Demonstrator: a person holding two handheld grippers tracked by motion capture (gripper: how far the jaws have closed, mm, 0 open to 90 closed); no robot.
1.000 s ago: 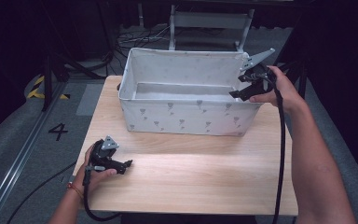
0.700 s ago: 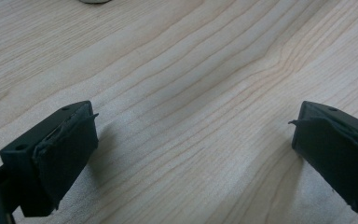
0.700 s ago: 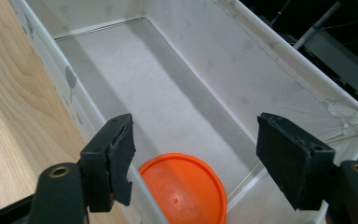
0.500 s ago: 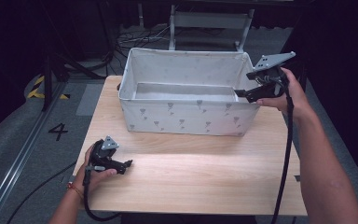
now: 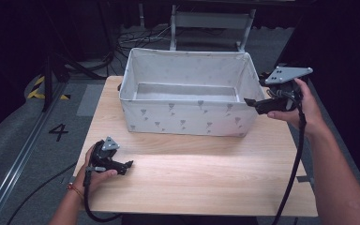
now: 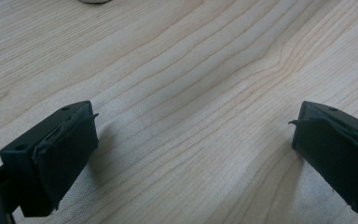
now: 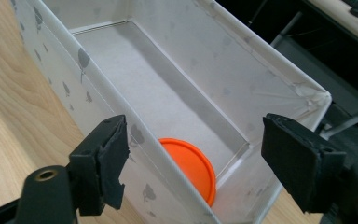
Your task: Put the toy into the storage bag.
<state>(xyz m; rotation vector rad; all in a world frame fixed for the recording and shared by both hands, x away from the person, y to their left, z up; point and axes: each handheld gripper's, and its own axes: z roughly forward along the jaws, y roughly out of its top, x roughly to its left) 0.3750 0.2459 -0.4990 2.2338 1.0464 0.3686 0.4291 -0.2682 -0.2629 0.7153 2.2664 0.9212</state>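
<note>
- Orange disc point(image 7: 189, 165): it lies flat on the floor of the white fabric bin point(image 5: 187, 117), tucked into the corner at the bin's 3 o'clock end, hard against the near wall as the right gripper view shows it.
- Right gripper point(image 5: 258, 104): it hangs just outside the bin's 3 o'clock end, above the rim, jaws spread wide and holding nothing. In its own view the near wall runs up between the jaws, so a straight plunge would likely straddle the wall and pinch fabric instead of the disc.
- The bin's walls look soft and thin; I judge that a jaw pressing on the rim could fold the wall inward or drag the whole bin across the bench point(image 5: 192, 183).
- The disc sits low and flat in a corner, which leaves little room for a jaw on the wall side; a poor angle may only push it along the floor or tip it against the fabric.
- Left gripper point(image 5: 122, 166): it rests low over bare wood at about 7 o'clock, jaws spread and empty, well apart from the bin, so it is not steadying the bin if it slides.
</note>
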